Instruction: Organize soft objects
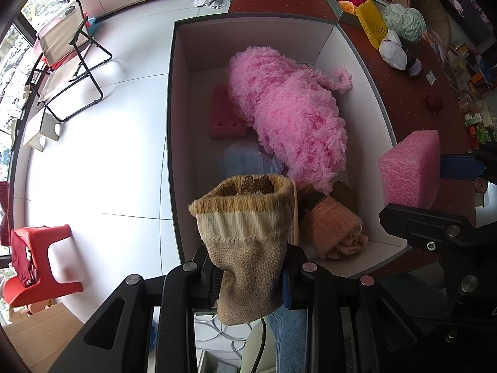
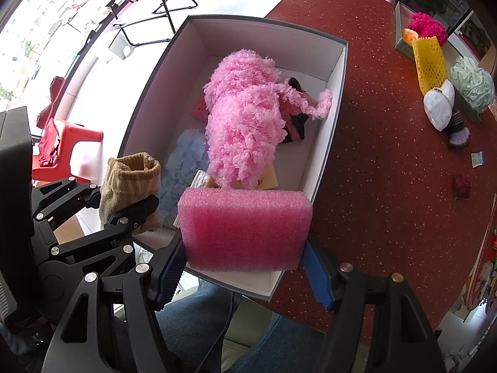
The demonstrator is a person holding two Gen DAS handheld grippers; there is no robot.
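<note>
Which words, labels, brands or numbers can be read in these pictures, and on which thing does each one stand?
None can be read.
The small white tag on the red table: print too small to read.
The packages at the table's far edge: labels blurred.
The tan sock, the pink foam block and the box: no text visible.

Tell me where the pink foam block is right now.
The pink foam block is clamped in the right tongs, held above the near end of the white box, just right of the beige sock in the left tongs.
</note>
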